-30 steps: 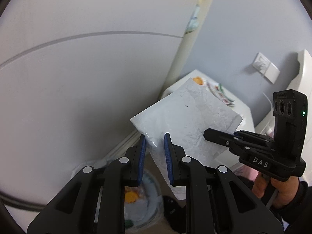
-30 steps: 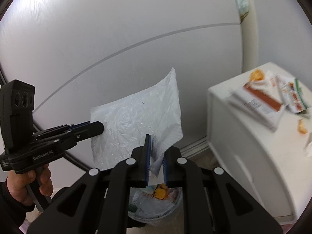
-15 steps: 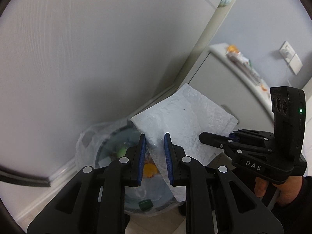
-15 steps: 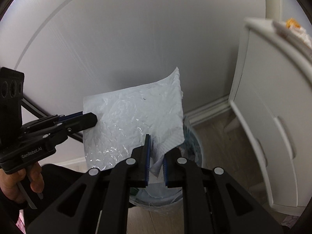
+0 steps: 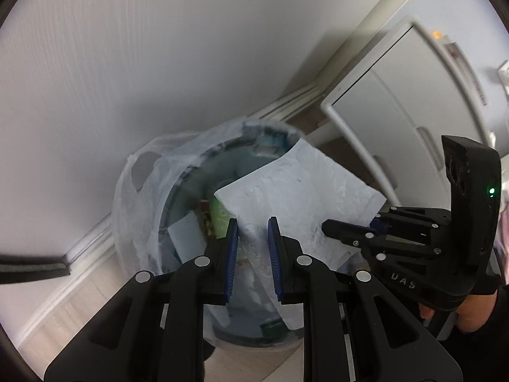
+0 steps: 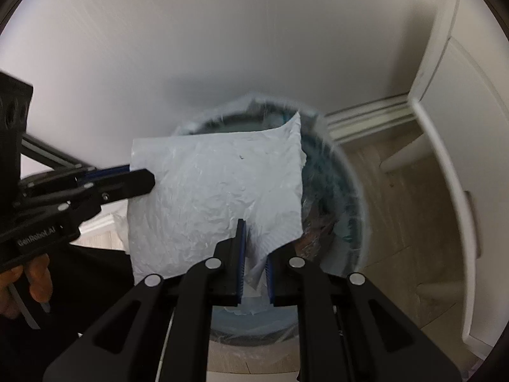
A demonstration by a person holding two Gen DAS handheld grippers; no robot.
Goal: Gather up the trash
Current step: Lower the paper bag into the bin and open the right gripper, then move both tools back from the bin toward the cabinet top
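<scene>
A crinkled white plastic sheet (image 5: 302, 197) (image 6: 216, 191) is stretched between both grippers, just above a round trash bin (image 5: 222, 159) (image 6: 346, 210) lined with a clear bag. My left gripper (image 5: 253, 222) is shut on the sheet's near edge and also shows in the right wrist view (image 6: 143, 175), pinching the sheet's left side. My right gripper (image 6: 254, 238) is shut on the sheet's lower edge, and its tip (image 5: 331, 226) shows on the sheet's right side. Wrappers and scraps lie inside the bin, partly hidden by the sheet.
A white cabinet (image 5: 397, 95) (image 6: 461, 127) stands right of the bin, with packets on top. A pale wall and baseboard (image 6: 372, 117) run behind the bin. Wooden floor (image 6: 381, 191) shows between bin and cabinet. A hand (image 5: 470, 312) holds the right gripper.
Both grippers have sunk and tipped downward with the sheet still held. The bin, once small at the bottom edge, now lies directly under the sheet.
</scene>
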